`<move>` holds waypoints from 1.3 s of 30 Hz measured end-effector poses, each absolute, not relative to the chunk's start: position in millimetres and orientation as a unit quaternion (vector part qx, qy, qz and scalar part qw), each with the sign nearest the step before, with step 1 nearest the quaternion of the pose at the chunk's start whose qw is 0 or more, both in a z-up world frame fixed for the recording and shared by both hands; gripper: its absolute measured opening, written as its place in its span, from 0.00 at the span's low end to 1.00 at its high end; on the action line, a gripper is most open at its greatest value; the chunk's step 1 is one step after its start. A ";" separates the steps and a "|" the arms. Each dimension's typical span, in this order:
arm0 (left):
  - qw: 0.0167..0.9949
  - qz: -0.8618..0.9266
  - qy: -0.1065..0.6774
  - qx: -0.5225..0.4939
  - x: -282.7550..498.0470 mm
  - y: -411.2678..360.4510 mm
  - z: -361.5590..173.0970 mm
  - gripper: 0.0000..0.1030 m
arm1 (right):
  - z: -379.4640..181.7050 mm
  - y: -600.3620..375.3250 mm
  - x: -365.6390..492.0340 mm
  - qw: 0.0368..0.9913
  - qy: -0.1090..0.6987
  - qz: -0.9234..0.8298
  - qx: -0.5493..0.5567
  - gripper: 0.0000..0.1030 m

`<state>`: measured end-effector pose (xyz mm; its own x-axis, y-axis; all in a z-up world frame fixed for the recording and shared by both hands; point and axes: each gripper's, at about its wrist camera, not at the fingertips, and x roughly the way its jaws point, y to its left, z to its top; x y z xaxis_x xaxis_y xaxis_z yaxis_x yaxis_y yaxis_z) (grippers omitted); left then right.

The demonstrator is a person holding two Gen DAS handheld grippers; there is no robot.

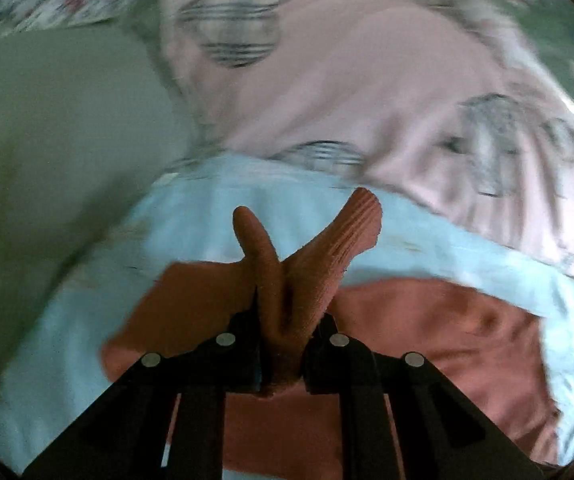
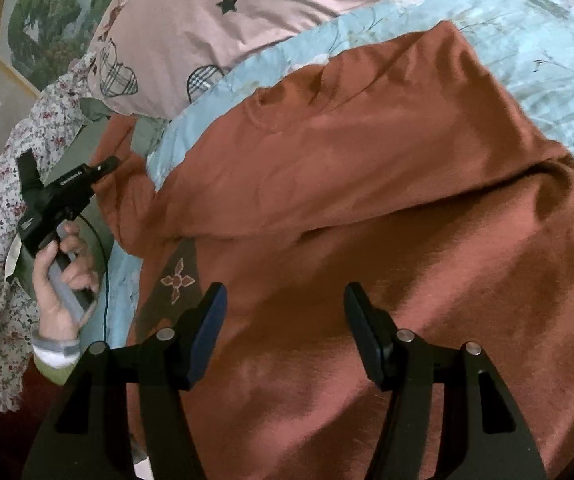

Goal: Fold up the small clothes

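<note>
Left gripper [image 1: 283, 344] pinches our rust sweater's cuff [image 1: 307, 264]; right gripper [image 2: 285, 332] hovers wide above its body [image 2: 367, 184]. Lifting fast, we might lose the ribbed cuff, dropping the sleeve onto the bed's blue quilt [image 2: 527, 40].

Both wrist views look steeply down, close over one rust garment [image 2: 367, 208].

The left wrist view is smeared by motion: the pink pillow [image 1: 327, 92] and blue quilt [image 1: 191, 208] lose their patterns. The rust sweater [image 2: 367, 184] runs off the bottom edge in the right wrist view. There the left hand-held gripper [image 2: 109, 165] is small, its tips buried in the sweater's sleeve [image 2: 127, 184].
</note>
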<state>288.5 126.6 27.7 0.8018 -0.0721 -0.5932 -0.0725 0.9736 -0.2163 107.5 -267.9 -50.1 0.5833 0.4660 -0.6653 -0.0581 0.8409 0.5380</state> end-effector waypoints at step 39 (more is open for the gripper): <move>0.920 0.020 0.390 -0.041 185.8 55.3 -50.8 0.59 | -55.6 -268.6 206.8 0.868 0.416 0.070 0.263 0.60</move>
